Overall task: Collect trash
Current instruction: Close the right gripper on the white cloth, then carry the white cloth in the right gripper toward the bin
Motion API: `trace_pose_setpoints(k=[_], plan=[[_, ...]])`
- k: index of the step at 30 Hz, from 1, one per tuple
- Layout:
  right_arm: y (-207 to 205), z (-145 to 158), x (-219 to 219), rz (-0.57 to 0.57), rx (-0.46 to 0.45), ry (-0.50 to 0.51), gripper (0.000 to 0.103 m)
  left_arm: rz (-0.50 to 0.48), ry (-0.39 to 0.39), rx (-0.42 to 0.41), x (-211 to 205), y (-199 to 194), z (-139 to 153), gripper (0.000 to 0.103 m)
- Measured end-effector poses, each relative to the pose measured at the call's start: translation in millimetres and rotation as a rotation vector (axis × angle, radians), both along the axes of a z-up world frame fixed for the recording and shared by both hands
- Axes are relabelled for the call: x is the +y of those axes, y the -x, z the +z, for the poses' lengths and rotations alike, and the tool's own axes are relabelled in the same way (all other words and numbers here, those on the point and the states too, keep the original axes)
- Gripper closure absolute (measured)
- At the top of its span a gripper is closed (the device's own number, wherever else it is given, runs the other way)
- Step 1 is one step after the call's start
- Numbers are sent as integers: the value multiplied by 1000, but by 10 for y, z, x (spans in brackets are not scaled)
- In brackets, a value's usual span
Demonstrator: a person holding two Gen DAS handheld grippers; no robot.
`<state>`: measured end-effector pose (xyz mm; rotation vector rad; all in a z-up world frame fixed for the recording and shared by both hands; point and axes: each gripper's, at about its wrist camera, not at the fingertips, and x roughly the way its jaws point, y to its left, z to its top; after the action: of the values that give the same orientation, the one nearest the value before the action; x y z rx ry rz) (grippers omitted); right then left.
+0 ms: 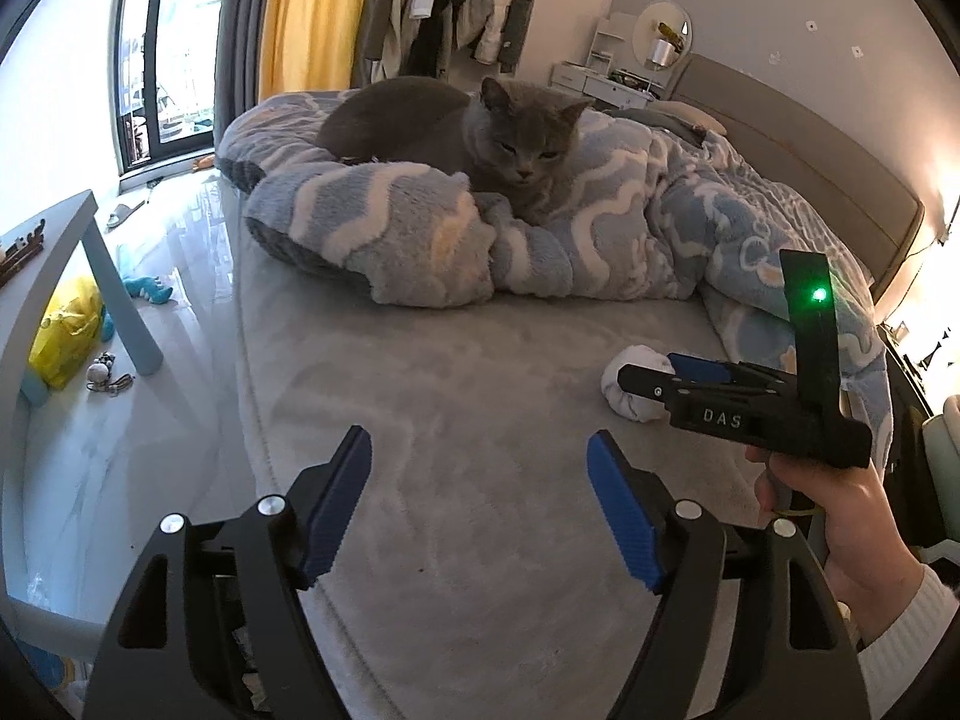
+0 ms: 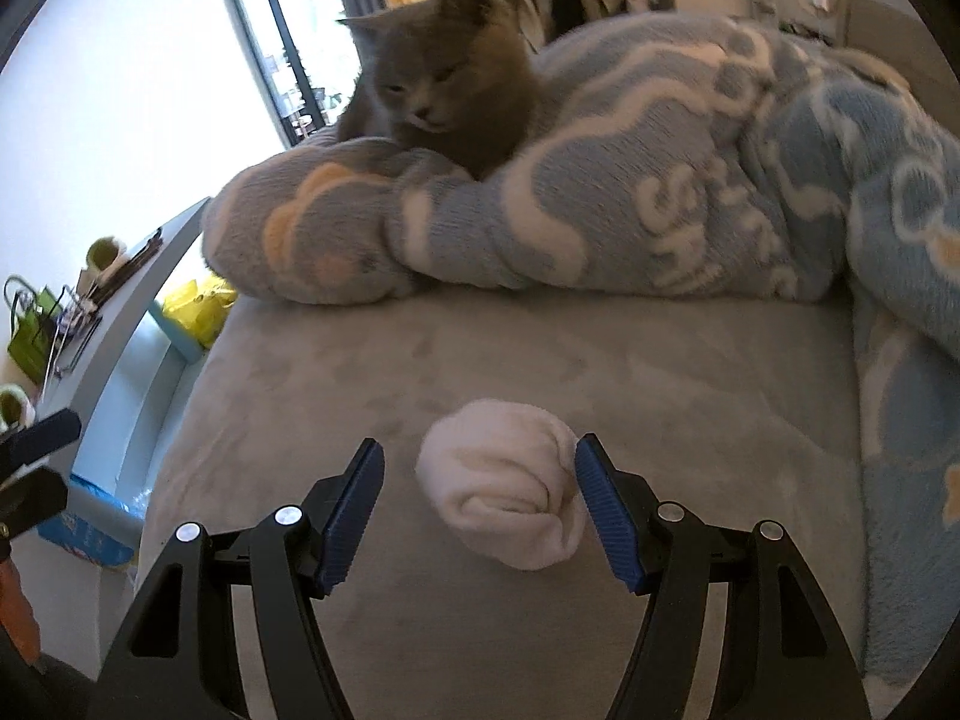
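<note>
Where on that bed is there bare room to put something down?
The grey sheet lies bare between the rumpled blanket and the left claw, out to the bed's left edge. It is crowded on the right, where the white bundle sits between the right claw's open fingers, and behind, where the cat lies.

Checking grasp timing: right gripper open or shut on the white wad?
Open. In the right wrist view the right gripper has its blue pads spread either side of the white wad on the grey bed, nothing clamped.

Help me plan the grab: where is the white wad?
The white wad lies on the grey bed sheet, between the open right gripper's fingertips, near the blue blanket.
</note>
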<state>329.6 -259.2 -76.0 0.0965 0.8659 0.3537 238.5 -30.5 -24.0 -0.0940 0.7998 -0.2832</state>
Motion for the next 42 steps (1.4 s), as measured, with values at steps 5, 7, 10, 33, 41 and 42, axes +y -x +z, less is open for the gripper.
trace_pose_setpoints(k=[5, 7, 10, 33, 41, 42], plan=[[-50, -110, -97, -16, 35, 13, 52, -15, 1, 15, -88, -63, -50, 26], [-52, -128, -149, -18, 40, -6, 56, -21, -2, 19, -127, -70, -63, 26], [-40, -97, -212, -26, 39, -42, 63, -29, -9, 23, -177, -81, -90, 26], [527, 164, -204, 132, 100, -510, 73, -90, 131, 40, -308, 321, -232, 31], [781, 160, 117, 259, 177, -631, 73, -156, 82, -7, -390, 667, -200, 40], [794, 151, 158, 269, 185, -643, 73, -156, 81, -8, -373, 696, -199, 40]])
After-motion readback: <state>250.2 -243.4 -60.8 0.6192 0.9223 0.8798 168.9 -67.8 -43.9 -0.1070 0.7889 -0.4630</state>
